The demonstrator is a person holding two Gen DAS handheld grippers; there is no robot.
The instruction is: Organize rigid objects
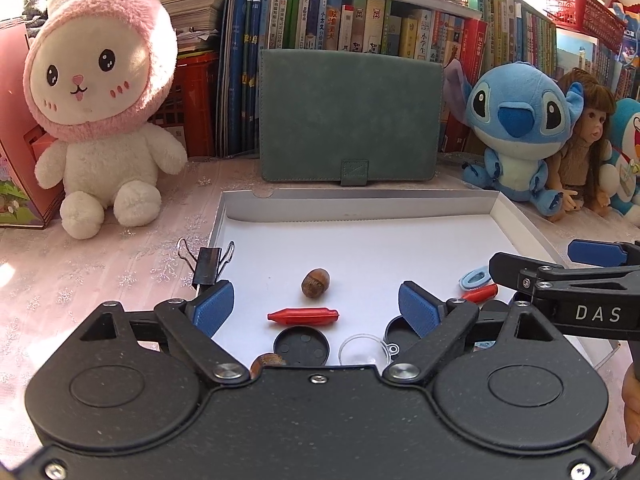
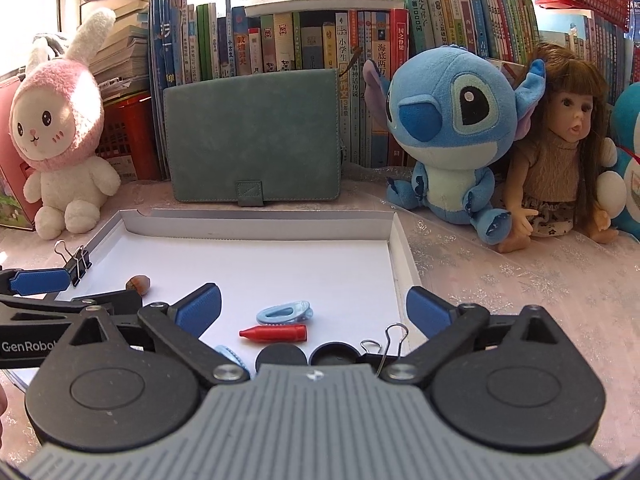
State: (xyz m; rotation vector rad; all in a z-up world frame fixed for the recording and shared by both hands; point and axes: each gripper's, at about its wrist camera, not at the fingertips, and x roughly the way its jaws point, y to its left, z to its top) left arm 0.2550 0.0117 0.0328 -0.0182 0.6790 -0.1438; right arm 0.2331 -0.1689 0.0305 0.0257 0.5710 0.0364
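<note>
A shallow white box [image 1: 360,204] [image 2: 260,222] holds small items. In the left wrist view my left gripper [image 1: 316,306] stands open over a red crayon-shaped piece [image 1: 303,315]; an acorn [image 1: 316,283] lies just beyond it. A black cap [image 1: 302,347], a clear lid [image 1: 365,350] and a second acorn [image 1: 267,360] lie nearer. My right gripper [image 2: 314,312] is open above a light blue clip [image 2: 284,312] and another red piece [image 2: 274,333]. Nothing is held. Black binder clips sit on the left rim [image 1: 208,266] and the near right rim [image 2: 384,344].
A green case [image 1: 350,116] leans on a row of books behind the box. A pink-and-white plush rabbit [image 1: 100,120] sits at the left. A blue plush [image 2: 452,132] and a doll [image 2: 560,152] sit at the right on the pink cloth.
</note>
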